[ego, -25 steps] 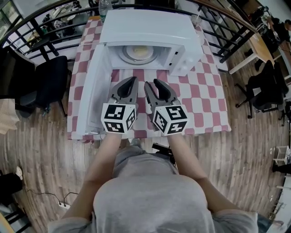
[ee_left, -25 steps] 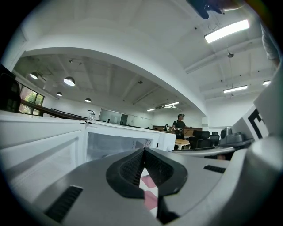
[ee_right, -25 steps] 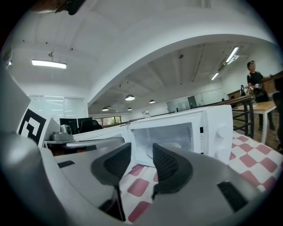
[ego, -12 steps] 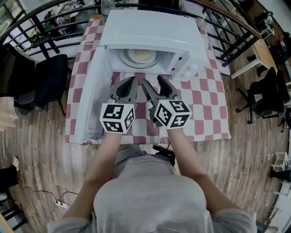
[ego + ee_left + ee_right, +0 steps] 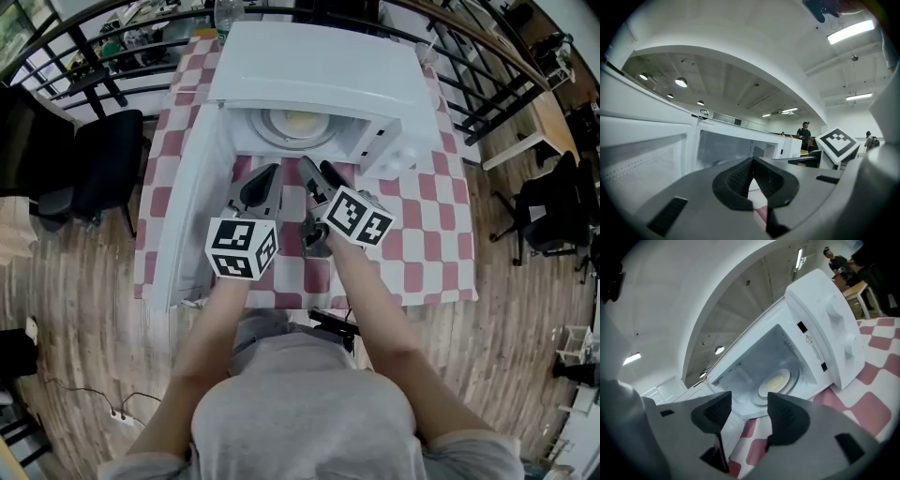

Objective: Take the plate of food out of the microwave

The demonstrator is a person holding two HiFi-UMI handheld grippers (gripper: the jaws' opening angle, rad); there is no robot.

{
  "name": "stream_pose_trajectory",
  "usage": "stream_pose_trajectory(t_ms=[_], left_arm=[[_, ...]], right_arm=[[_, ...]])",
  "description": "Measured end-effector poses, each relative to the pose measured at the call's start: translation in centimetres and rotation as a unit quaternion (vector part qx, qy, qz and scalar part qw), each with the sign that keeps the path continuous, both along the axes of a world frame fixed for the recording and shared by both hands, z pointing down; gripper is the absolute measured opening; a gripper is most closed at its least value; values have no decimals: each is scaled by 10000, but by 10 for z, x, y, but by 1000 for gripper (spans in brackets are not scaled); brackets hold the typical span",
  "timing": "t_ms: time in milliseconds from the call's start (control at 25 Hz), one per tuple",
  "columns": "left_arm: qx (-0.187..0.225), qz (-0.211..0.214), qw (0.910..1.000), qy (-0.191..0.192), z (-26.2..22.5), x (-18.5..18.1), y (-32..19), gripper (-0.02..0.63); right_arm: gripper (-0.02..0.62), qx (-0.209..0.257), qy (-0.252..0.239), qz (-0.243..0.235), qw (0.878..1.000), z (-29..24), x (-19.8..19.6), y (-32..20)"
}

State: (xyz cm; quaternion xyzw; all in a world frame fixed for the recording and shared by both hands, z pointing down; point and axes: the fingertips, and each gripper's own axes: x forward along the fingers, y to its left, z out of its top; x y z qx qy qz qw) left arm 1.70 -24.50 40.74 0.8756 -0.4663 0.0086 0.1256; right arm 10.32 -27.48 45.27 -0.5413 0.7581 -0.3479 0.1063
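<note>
The white microwave (image 5: 309,70) stands on the checked table with its door (image 5: 192,211) swung open to the left. Inside, a pale plate of yellowish food (image 5: 292,121) rests on the turntable; it also shows in the right gripper view as the plate (image 5: 776,380). My left gripper (image 5: 269,174) is shut and empty, level in front of the cavity's left side; its fingertips (image 5: 752,163) meet. My right gripper (image 5: 317,172), rolled onto its side, points at the cavity; its jaws have just opened wide and then closed a little. The right gripper (image 5: 749,405) is open with nothing between its jaws.
The red-and-white tablecloth (image 5: 412,234) covers the table to its front edge by my body. A black railing (image 5: 469,56) runs behind the table and a black chair (image 5: 103,155) stands at the left. A bottle (image 5: 219,11) stands behind the microwave.
Both grippers have moved forward toward the open microwave, the right one farther. The right gripper has rolled onto its side and its jaws have opened.
</note>
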Motion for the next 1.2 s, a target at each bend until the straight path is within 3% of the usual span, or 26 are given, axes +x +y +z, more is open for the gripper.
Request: stream_pose_trajectory(t_ms=[120,240,400,560,840,1200], left_arm=[[-54,-41,10000,1,2,-3,-3,2],[-91,-89,9999,21,3,-5,-8,2],[-130,-109,9999,3,7,-7,-12,2],[-184,-109,9998,-20,12,-8,-18,2],[-266,-90,9996,-24,18,-10,-28,2],[-366,-44,9993,-69,24,-14,-36,2]], right_arm=[[158,-278,-440,419,9978,12,7,-12],[152,-645,-920,708,9911,29,12,-22],[238,-1140,-1270,932,9809,56,12,-35],[302,-1605,-1852,1298,9608,81,17,-51],[330,-2125,-2621,1775,9245,109,21,-78],[345,-2723,-2880,2352,8875,131,21,-97]])
